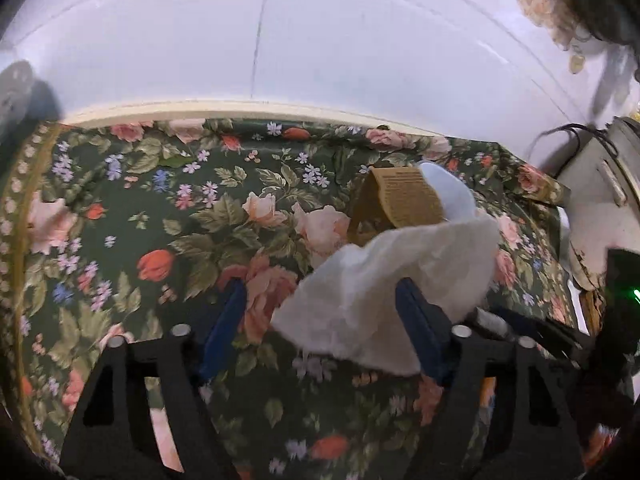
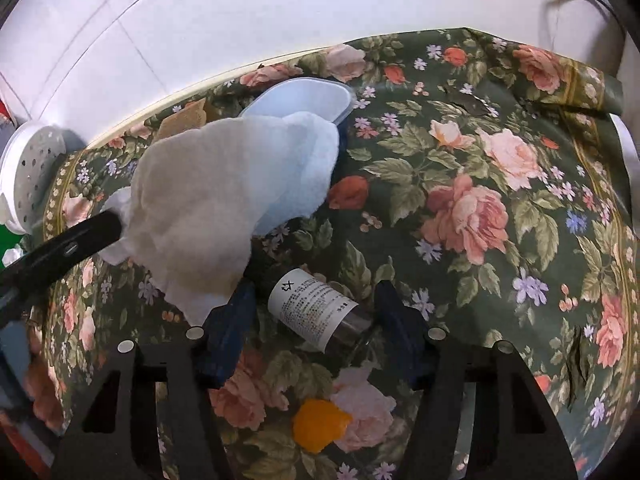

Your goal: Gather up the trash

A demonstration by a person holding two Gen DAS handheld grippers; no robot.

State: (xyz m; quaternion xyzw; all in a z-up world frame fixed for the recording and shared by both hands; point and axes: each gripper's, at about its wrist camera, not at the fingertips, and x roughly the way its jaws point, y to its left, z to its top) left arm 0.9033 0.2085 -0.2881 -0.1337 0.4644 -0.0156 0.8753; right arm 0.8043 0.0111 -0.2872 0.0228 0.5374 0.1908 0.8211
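On the floral tablecloth (image 2: 500, 200), the left gripper (image 1: 320, 300) stands open around a crumpled white tissue (image 1: 384, 280). The right gripper (image 2: 316, 312) is open too, with a small labelled bottle (image 2: 316, 308) lying between its blue fingers (image 2: 232, 320).

The right gripper (image 2: 314, 312) hung over the floral-clothed counter (image 2: 500, 240), its jaws apart on either side of a small labelled bottle (image 2: 316, 308). A crumpled white tissue (image 2: 224, 204) lay just beside it, against a pale plastic container (image 2: 304, 100).
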